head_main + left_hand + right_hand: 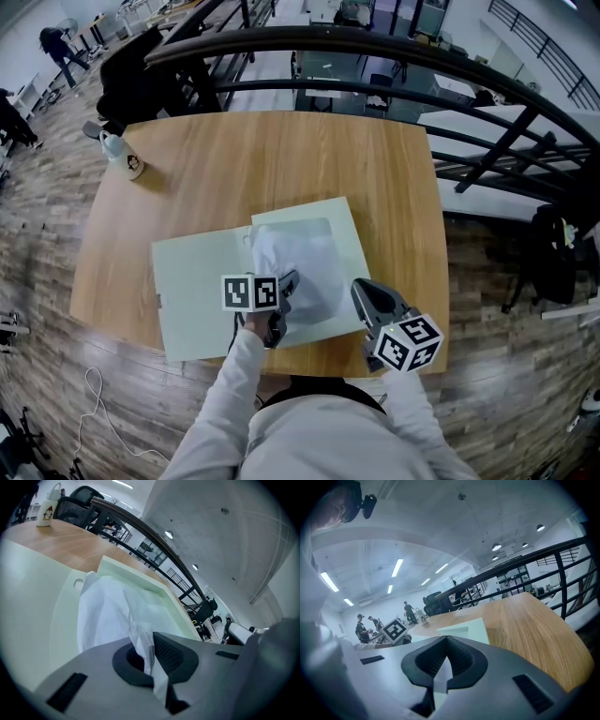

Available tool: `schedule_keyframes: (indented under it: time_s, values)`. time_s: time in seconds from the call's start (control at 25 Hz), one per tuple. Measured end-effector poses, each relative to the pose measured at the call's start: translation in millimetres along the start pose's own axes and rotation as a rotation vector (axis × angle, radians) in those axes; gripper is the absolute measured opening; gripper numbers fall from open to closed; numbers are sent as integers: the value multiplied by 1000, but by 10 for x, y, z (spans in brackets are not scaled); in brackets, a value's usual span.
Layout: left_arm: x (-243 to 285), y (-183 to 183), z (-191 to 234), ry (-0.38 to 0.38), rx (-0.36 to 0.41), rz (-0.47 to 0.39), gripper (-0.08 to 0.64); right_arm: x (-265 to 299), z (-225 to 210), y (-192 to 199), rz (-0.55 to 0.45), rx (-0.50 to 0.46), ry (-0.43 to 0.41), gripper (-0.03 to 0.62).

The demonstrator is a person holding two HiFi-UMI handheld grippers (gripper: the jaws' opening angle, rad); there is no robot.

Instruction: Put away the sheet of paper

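A pale green folder (pixel 197 291) lies open on the wooden table (pixel 281 159). Its right half (pixel 349 234) carries a clear pocket. A white, creased sheet of paper (pixel 300 258) rests over that pocket. My left gripper (pixel 284 284) is shut on the sheet's near edge, and in the left gripper view the paper (pixel 108 611) bunches between the pads of that gripper (pixel 152 660). My right gripper (pixel 359 290) sits at the folder's near right corner. In the right gripper view it (pixel 443 667) is shut on a thin pale edge of the folder (pixel 476 630).
A small white bottle (pixel 122 155) stands at the table's far left corner. A black curved railing (pixel 375 47) runs behind the table and down its right side. A black chair (pixel 131 70) stands at the far left. The folder lies close to the table's near edge.
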State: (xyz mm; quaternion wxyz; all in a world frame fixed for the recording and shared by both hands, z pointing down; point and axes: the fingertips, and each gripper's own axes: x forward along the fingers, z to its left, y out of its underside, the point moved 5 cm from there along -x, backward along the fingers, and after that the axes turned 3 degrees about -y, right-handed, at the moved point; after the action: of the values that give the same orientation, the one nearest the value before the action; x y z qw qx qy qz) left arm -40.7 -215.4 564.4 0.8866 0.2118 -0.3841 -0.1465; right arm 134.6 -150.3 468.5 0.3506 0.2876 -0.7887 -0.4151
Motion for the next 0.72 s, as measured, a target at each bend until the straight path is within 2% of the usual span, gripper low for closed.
schedule_keyframes:
  time_s: [0.28, 0.36, 0.52, 0.72]
  values:
    - [-18, -15, -32, -25, 48, -11, 26, -26, 4, 2, -4, -2, 0, 26]
    - [-28, -20, -32, -29, 58, -15, 69, -31, 3, 3, -7, -3, 1, 28]
    - [-57, -24, -43, -48, 76, -15, 103, -48, 15, 3, -8, -4, 0, 28]
    - [-104, -30, -52, -115, 147, -10, 174, -57, 42, -8, -9, -5, -9, 28]
